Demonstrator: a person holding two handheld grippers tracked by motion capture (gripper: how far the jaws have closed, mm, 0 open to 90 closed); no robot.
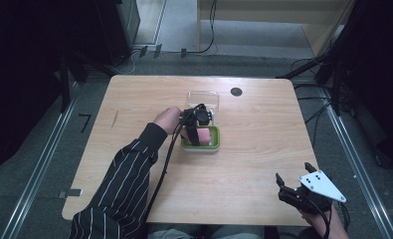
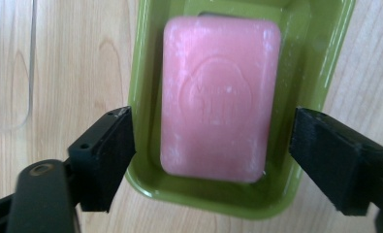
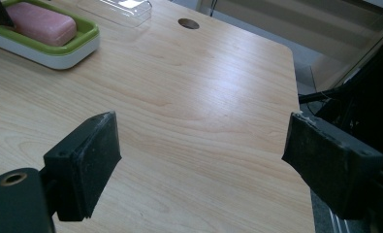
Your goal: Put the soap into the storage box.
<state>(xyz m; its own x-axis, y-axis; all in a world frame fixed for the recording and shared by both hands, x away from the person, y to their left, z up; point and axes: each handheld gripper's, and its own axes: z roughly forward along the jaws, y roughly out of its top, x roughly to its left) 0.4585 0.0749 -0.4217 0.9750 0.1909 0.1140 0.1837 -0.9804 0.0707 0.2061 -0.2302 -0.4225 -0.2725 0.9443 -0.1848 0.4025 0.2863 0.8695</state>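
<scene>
Pink soap bar lies flat inside green dish; mid-table.

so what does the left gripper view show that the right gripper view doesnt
Left gripper view alone: a raised emblem stamped on the pink soap, seen from straight above, with the left gripper open and its jaws flanking the green dish.

Right gripper view alone: the dark round hole in the table, the floor past the table's edge, and the open right gripper over bare wood.

Both: soap, dish, the clear lid and wood tabletop.

The soap lies in the dish at mid-table, with the lid just behind it.
</scene>
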